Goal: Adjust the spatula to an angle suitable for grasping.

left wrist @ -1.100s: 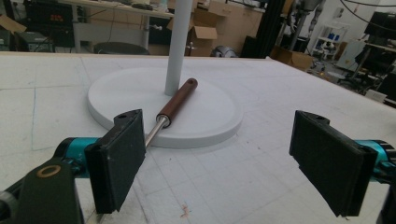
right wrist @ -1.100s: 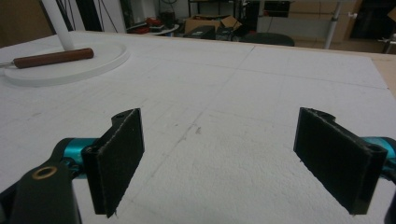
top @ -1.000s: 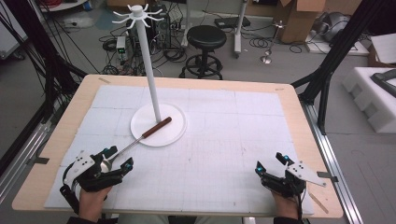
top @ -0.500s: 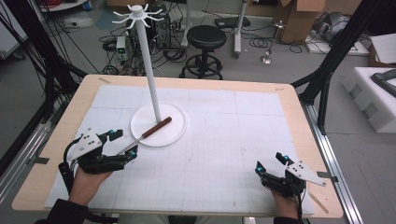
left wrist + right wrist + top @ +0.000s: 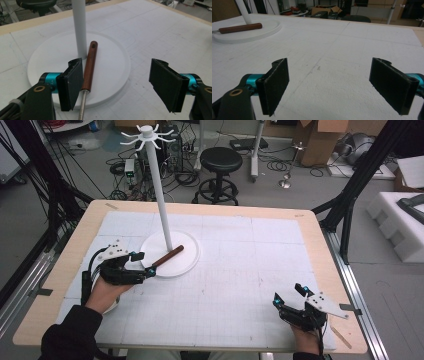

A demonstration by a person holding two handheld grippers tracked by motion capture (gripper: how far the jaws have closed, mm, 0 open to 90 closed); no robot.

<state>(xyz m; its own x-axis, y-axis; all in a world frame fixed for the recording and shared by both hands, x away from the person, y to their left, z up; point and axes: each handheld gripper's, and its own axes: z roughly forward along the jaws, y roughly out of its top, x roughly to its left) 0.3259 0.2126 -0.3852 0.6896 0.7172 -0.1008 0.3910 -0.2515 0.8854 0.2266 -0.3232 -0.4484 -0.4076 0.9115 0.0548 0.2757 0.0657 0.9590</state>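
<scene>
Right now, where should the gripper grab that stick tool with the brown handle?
Probably the brown wooden handle, near its lower end. It lies flat on the white round base, close beside the white pole, so closing across its width away from the pole looks safest. The open left gripper already has it between its jaws.

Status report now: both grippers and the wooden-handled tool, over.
Left gripper open, straddling the tool's handle. Right gripper open, holding nothing. Tool lies across stand base, against the pole.
</scene>
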